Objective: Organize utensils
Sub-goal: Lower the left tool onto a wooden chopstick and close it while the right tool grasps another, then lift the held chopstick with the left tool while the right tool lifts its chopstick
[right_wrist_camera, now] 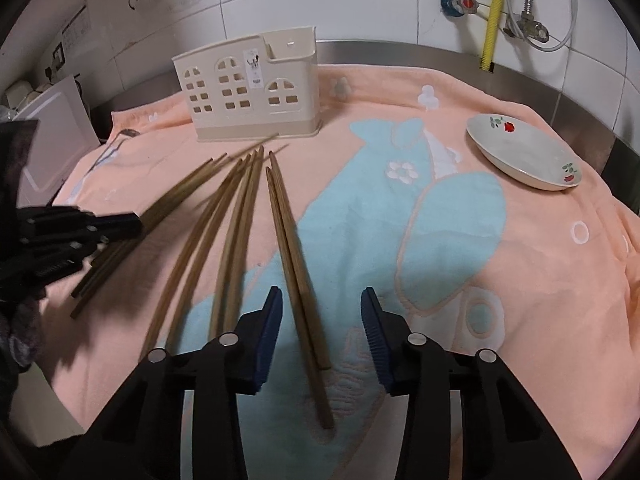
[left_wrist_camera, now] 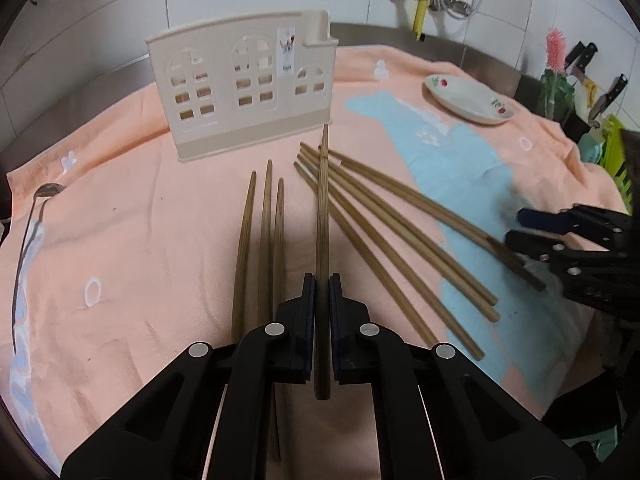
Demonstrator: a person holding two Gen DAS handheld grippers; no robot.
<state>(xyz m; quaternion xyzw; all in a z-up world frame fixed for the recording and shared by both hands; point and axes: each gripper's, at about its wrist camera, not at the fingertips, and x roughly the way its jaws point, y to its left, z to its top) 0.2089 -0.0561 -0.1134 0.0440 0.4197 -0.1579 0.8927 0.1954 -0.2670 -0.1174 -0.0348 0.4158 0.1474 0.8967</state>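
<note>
My left gripper (left_wrist_camera: 322,285) is shut on one wooden chopstick (left_wrist_camera: 323,208), which points toward the cream house-shaped utensil holder (left_wrist_camera: 240,92). Three loose chopsticks (left_wrist_camera: 264,232) lie on the towel to its left, and several more (left_wrist_camera: 384,232) fan out to its right. In the right wrist view my right gripper (right_wrist_camera: 322,295) hangs open over a pair of chopsticks (right_wrist_camera: 294,248) lying on the towel; they lie between the jaws and the pads stand clear of them. The holder (right_wrist_camera: 248,92) stands at the back. The left gripper (right_wrist_camera: 134,226) shows at the left edge, the right gripper (left_wrist_camera: 520,229) at the other view's right edge.
A peach and blue towel (right_wrist_camera: 520,280) covers the counter. A white flowered plate (right_wrist_camera: 524,152) sits at the back right. A metal spoon (left_wrist_camera: 36,208) lies at the far left. Knives in a block (left_wrist_camera: 600,92) stand past the towel's right end. A tiled wall with pipes is behind.
</note>
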